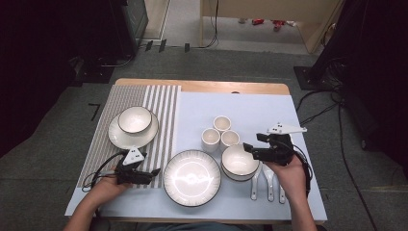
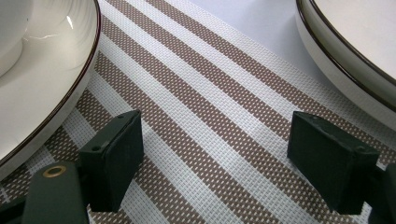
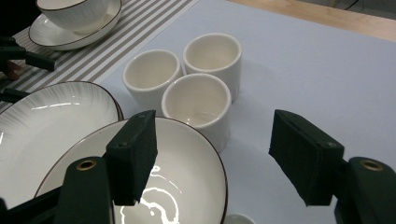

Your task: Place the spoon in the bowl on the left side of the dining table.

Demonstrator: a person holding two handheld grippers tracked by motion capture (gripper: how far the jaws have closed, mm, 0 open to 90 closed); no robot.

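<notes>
A: From the high view, how far along does the table setting look?

B: I judge it partly done. 1 bowl on a saucer [image 1: 133,126] already sits on the striped placemat [image 1: 161,103]. Left on the pale cloth are the large plate [image 1: 192,177], a second bowl [image 1: 239,160] on its own saucer, 3 cups [image 1: 220,133] and 3 spoons [image 1: 268,183].

A: And the tongs in that view?

B: The left gripper [image 1: 153,172] rests low on the placemat's near edge, just beside the large plate's left rim. The right gripper [image 1: 248,150] hovers at the second bowl's right rim, its jaws pointing toward the bowl.

A: What does the left gripper view add?

B: The left gripper [image 2: 215,158] stands wide open with nothing between its jaws, just striped mat beneath. The saucer rim [image 2: 56,93] is at the left, the large plate [image 2: 355,51] at the upper right, both apart from the jaws.

A: And the right gripper view?

B: The right gripper [image 3: 212,158] is well open and holds nothing. The second bowl [image 3: 182,186] lies under the left jaw, its rim running between the 2 jaws, but the pads are not pressing on it. The 3 cups [image 3: 196,100] stand just beyond, the nearest touching or almost touching the bowl. I reckon this bowl is what gets taken next, and it is not yet gripped
</notes>
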